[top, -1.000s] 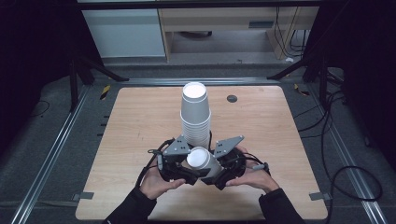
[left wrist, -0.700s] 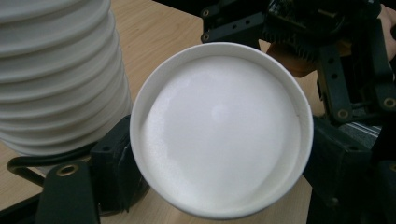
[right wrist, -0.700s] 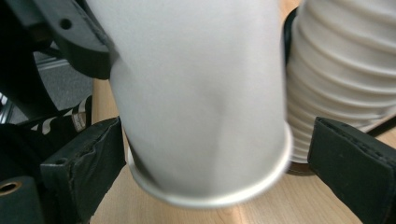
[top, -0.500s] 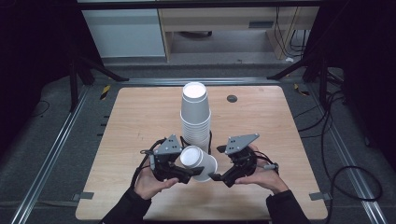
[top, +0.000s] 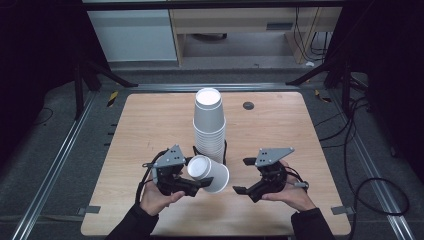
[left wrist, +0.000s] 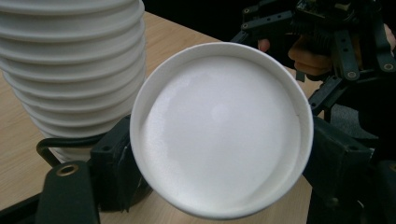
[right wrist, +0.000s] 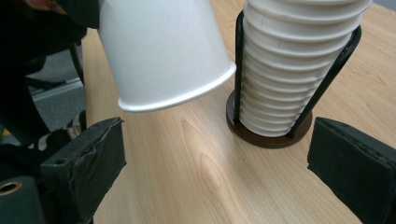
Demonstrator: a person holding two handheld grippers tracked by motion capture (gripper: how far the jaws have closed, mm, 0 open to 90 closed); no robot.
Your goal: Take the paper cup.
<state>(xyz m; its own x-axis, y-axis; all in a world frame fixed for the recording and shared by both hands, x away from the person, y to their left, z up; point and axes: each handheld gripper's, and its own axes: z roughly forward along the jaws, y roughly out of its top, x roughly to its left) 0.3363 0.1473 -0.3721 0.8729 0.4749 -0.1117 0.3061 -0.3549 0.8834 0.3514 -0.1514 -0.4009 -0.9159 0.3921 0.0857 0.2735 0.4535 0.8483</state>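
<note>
While the left gripper (top: 192, 184) clamps a white paper cup (top: 208, 173) between its jaws, the cup lies tipped on its side just below the centre of the high view, its open mouth turned toward the lower left. In the left gripper view the cup (left wrist: 219, 128) sits in mid-frame with a black jaw pressed to each side. The left hand (top: 156, 196) grips from the lower left, palm inward. At lower right the right gripper (top: 245, 176) stands spread wide, holding nothing, cradled by the right hand (top: 287, 192). Just above, mid-frame, a tall stack of cups (top: 210, 125) stands upright in a black wire holder (right wrist: 268, 133) on the wooden table (top: 300, 125).
</note>
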